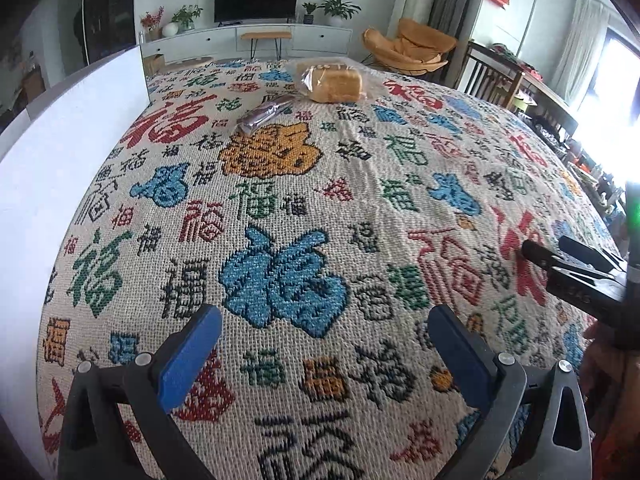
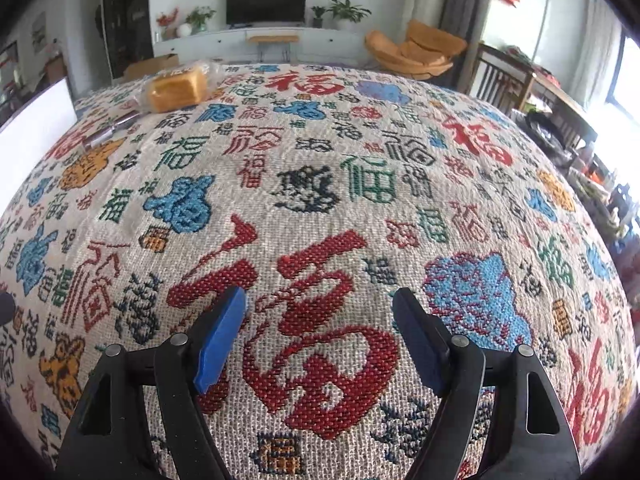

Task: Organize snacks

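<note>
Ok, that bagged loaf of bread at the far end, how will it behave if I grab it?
The bagged loaf looks soft, so a firm squeeze would probably crush it. Its clear wrapper lies loose and crinkled around it, so pads may slip on the film. It sits flat on the woven cloth, unlikely to roll.

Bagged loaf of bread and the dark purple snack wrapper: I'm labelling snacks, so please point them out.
Bagged loaf of tan sliced bread (image 1: 335,85): left wrist view, on the loaf's side.
Dark purple snack wrapper (image 1: 265,114): left wrist view, mid-length of the packet.

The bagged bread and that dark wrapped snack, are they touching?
Cannot tell. In the left wrist view the snack's far end reaches the bread bag's clear plastic edge; no plain gap or contact.
</note>
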The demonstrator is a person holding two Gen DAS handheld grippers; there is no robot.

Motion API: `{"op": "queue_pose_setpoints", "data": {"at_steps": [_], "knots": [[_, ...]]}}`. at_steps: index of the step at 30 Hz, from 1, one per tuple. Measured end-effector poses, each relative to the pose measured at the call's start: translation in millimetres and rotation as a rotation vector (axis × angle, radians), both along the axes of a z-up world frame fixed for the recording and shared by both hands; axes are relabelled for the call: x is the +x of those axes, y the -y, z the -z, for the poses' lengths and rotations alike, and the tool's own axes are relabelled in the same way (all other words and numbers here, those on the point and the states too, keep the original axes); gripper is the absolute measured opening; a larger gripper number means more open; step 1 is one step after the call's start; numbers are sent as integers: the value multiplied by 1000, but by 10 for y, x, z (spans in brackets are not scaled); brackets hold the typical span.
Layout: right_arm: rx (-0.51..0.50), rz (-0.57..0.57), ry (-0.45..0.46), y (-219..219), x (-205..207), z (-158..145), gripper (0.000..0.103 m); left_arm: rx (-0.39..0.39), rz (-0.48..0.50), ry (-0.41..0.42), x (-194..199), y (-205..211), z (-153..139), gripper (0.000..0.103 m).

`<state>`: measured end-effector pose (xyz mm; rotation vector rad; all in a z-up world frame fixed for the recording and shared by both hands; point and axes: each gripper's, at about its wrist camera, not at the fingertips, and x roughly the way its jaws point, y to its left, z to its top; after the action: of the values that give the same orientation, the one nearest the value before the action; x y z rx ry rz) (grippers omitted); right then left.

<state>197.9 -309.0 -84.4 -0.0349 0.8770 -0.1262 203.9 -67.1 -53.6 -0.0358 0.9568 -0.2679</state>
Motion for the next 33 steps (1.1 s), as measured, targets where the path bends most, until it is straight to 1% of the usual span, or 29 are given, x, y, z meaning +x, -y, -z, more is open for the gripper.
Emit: {"op": "queue_pose_setpoints", "data": {"at_steps": [1,2,3,4,6,11,33], "knots": [[10,11,-4,-13,-15,8,83,5,-7,-9,3,-15,27,102],[23,16,-7,8,-8,22,84,33,-11,27,29,35,57,102],[33,20,-10,27,0,31,86,53,-8,34,57,83,64,102],[51,23,-13,56,16,37,86,71,-5,22,97,143,67,102],[82,28,-17,97,13,61,87,143,-1,32,132,245,84,103],[67,34,-17,75,-15,55,89,132,6,32,169,265,85,103],[81,34,-16,103,-20,66,89,130,7,32,164,255,93,103]]}}
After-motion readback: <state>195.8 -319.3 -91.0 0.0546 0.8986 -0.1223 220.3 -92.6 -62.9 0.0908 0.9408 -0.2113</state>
